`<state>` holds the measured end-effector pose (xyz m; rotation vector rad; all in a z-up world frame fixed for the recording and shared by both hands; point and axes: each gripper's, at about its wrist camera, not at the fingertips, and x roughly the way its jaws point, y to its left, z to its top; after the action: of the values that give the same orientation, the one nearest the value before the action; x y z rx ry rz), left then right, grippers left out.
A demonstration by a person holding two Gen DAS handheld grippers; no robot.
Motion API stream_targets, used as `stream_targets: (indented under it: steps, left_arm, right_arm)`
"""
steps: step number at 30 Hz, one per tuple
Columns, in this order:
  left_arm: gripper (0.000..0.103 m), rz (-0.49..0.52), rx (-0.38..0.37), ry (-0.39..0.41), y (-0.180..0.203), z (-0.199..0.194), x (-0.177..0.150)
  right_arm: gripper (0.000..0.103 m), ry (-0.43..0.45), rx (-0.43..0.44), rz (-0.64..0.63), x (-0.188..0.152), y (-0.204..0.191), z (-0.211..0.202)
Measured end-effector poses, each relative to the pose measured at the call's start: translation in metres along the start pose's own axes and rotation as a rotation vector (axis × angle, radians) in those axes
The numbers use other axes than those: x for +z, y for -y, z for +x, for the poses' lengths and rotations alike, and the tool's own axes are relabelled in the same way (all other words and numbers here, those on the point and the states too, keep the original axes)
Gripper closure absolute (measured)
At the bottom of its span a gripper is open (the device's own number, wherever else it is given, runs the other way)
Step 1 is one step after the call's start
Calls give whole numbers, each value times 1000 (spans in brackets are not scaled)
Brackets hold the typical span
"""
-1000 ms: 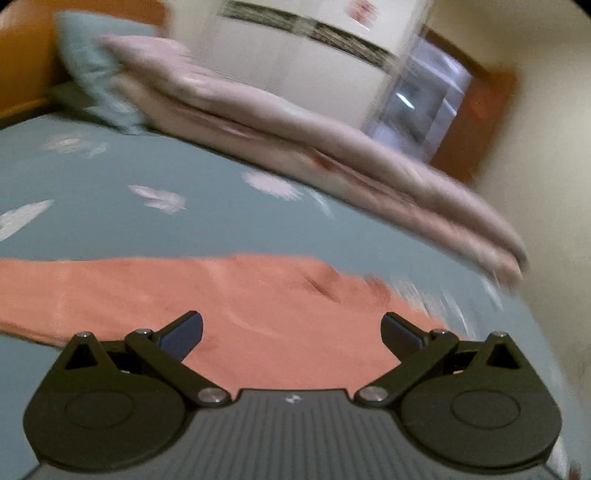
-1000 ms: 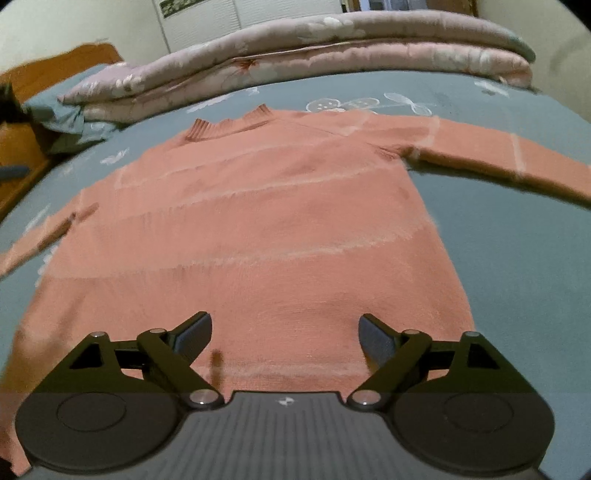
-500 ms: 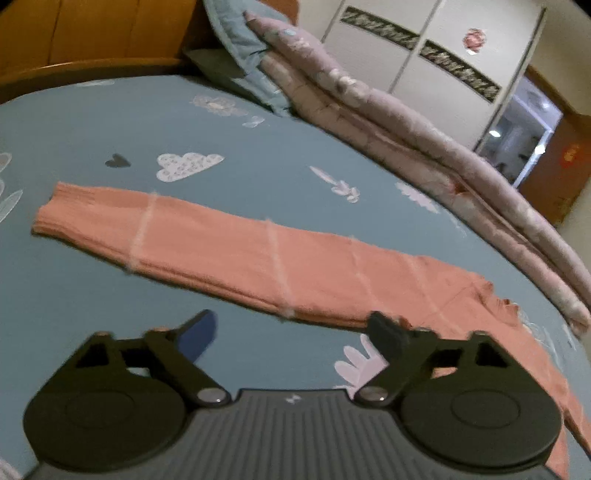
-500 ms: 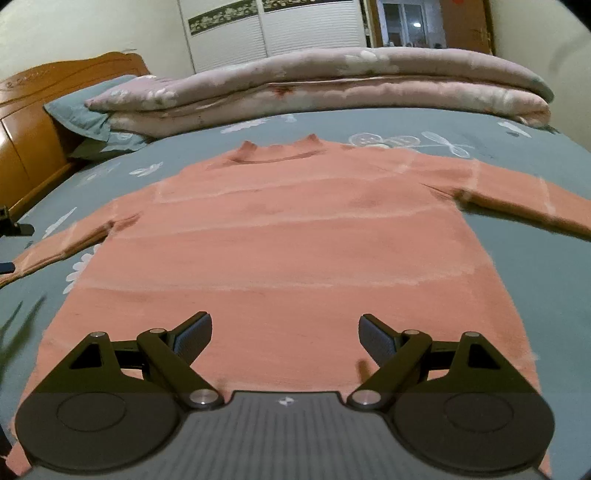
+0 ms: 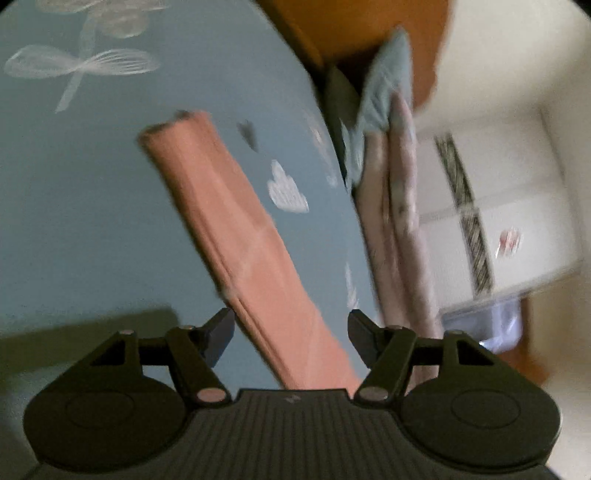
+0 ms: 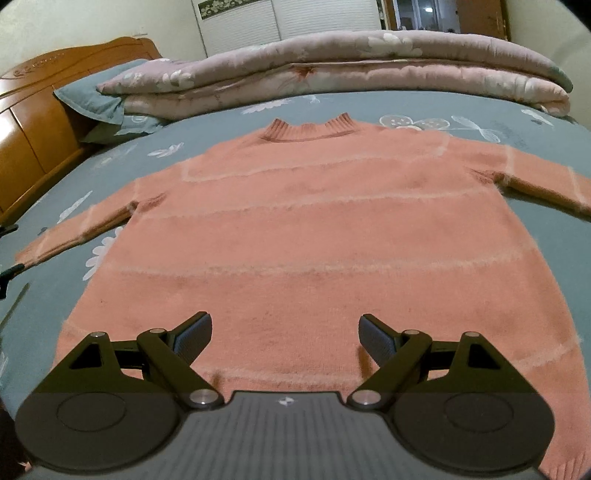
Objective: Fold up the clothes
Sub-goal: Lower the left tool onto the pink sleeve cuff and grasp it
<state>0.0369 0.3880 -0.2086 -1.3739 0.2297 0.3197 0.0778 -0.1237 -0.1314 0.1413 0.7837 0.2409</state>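
Observation:
A salmon-pink sweater (image 6: 314,229) with pale stripes lies flat and face up on the blue bedsheet (image 6: 535,258), collar away from me and both sleeves spread out. My right gripper (image 6: 284,328) hovers open over the hem with nothing between its fingers. In the left wrist view, which is rolled and blurred, the sweater's left sleeve (image 5: 229,221) runs diagonally from its cuff at upper left down between the fingers of my left gripper (image 5: 291,336). The left jaws are closing around the sleeve, but the pads stand clear of it on both sides.
A folded pink quilt (image 6: 351,62) and a blue pillow (image 6: 96,96) lie along the far side of the bed. A wooden headboard (image 6: 40,122) stands at the left, with a white wardrobe (image 6: 258,18) behind. The sheet (image 5: 74,203) left of the sleeve is bare.
The left gripper has swept out along the left sleeve, dropped lower and rolled sharply, and its jaws have narrowed. The right gripper has shifted slightly over the hem and stays open.

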Motion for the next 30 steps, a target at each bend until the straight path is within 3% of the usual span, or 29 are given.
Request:
stream_targets:
  steps: [2,5,8,14,23,30]
  left_arm:
    - [36,-72,-5,48,-16,-7,7]
    - [36,-89,14,94,-30,-9,15]
    - [37,-57,64,104,-33,-4,21]
    - [53,2,141,120,-24,14,35]
    - [54,4,129,167,-16,33,48]
    - [58,-62,98,178,-25,19,34]
  right_arm:
    - [13,-4,-1,5,-1,0,1]
    - [13,-11,1,3,-2,0,3]
    - [13,-25,-3,-5,-4,0,6]
    - [13,-43,-13,-30,-8,-2,12]
    - [9,-46,-13,-69,-9,-6,14]
    - [8,-54,-18,-96,-8,-7,15]
